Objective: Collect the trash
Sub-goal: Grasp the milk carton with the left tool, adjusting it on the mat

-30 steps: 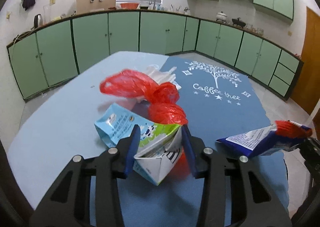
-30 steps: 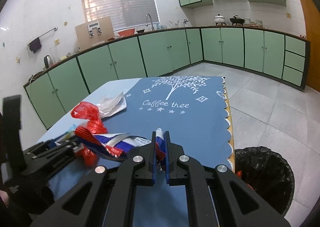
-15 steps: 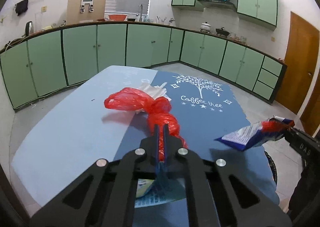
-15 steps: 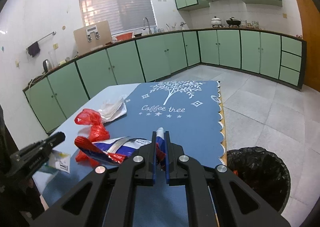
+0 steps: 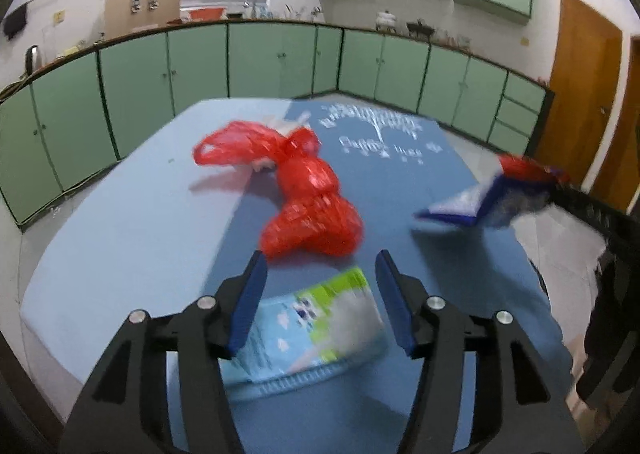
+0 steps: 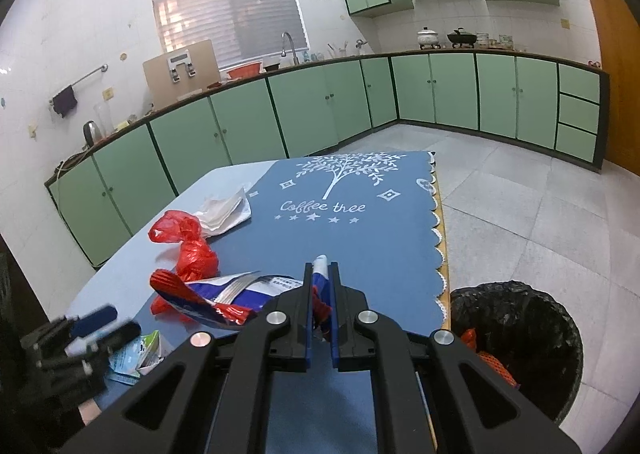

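My left gripper (image 5: 320,274) is open and empty above a flattened blue-and-green milk carton (image 5: 312,330) that lies on the table between its fingers; the carton also shows in the right wrist view (image 6: 138,356). A crumpled red plastic bag (image 5: 308,206) lies just beyond it. My right gripper (image 6: 321,274) is shut on a blue, white and red snack wrapper (image 6: 224,294) and holds it above the table; the wrapper also shows in the left wrist view (image 5: 496,198). White crumpled paper (image 6: 224,210) lies behind the red bag (image 6: 188,242).
A black-lined trash bin (image 6: 516,338) stands on the floor off the table's right edge, with orange trash inside. The table has a blue "Coffee tree" cloth (image 6: 352,222). Green cabinets (image 6: 320,110) line the walls. A wooden door (image 5: 580,94) is at the right.
My left gripper was shut on the milk carton half a second ago; it has opened and the carton now lies on the table. The right gripper still holds the wrapper.
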Tool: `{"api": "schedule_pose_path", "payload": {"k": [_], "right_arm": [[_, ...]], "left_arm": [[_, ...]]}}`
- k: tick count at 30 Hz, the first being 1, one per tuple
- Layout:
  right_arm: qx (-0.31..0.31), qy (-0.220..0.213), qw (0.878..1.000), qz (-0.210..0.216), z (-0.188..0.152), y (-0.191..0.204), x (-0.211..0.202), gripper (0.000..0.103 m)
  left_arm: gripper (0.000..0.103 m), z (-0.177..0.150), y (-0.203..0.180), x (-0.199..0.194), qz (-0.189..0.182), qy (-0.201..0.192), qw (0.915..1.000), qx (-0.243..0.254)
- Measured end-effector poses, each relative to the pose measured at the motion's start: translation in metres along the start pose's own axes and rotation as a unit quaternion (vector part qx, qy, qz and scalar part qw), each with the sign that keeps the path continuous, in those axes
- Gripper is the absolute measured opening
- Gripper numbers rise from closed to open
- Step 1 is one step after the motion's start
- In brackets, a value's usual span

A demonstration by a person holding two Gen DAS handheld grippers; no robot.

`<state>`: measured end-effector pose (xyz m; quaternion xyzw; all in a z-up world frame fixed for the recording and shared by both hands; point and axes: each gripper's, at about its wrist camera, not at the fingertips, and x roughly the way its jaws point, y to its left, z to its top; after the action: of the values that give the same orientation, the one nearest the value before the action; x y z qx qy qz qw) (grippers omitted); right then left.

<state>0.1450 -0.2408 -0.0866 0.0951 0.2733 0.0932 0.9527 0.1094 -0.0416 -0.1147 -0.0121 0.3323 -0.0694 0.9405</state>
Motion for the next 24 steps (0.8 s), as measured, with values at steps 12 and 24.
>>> {"api": "schedule_pose_path", "payload": {"k": [12,24], "right_arm": [[0.006,0.000,1.000,0.006,-0.002,-0.003,-0.001,0.006],[0.004,-0.006,1.000,0.003,0.000,-0.001,-0.005,0.006]], "left_arm": [[0.075,-0.030,0.001,-0.014,0.060,0.046,0.9971,-0.010],[0.079,-0.029,0.024,0.004,0.073,0.056,0.9954,-0.026]]}}
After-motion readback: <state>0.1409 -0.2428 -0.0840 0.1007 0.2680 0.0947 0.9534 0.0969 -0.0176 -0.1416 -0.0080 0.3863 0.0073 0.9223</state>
